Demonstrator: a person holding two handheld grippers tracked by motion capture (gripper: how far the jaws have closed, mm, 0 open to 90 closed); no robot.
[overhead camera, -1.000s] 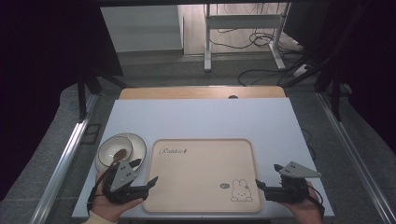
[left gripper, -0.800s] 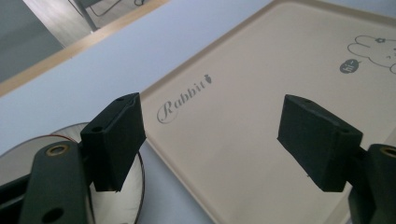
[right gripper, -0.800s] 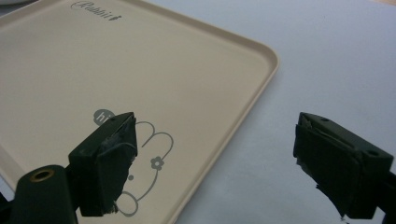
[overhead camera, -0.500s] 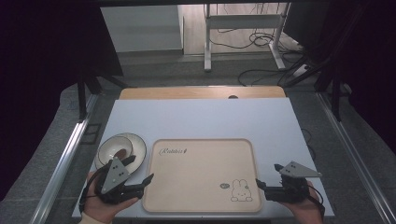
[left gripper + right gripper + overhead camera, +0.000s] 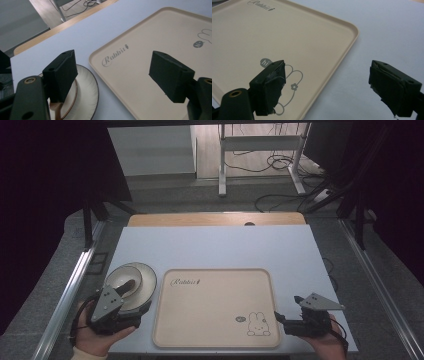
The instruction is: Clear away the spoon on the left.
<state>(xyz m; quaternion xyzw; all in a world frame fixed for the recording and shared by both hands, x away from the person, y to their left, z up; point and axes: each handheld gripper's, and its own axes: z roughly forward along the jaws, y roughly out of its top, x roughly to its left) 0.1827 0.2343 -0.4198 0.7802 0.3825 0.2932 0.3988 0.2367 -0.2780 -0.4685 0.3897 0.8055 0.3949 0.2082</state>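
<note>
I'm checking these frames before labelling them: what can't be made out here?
- Bowl contents: in the high view the left tongs cover its near side; in the left gripper view a jaw hides it.
- Plate: bottom edge cuts it off.
- Tray small badge text: too small in the high view.
- Right tongs: dark, tips hard to separate there.

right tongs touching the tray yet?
Apart. The right gripper view shows the right tongs open, with one jaw above the tray and the other over the table, gripping nothing.

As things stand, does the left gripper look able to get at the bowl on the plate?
Probably yes. The left gripper is open right beside the bowl on its plate, left of the tray, with nothing between them.
</note>
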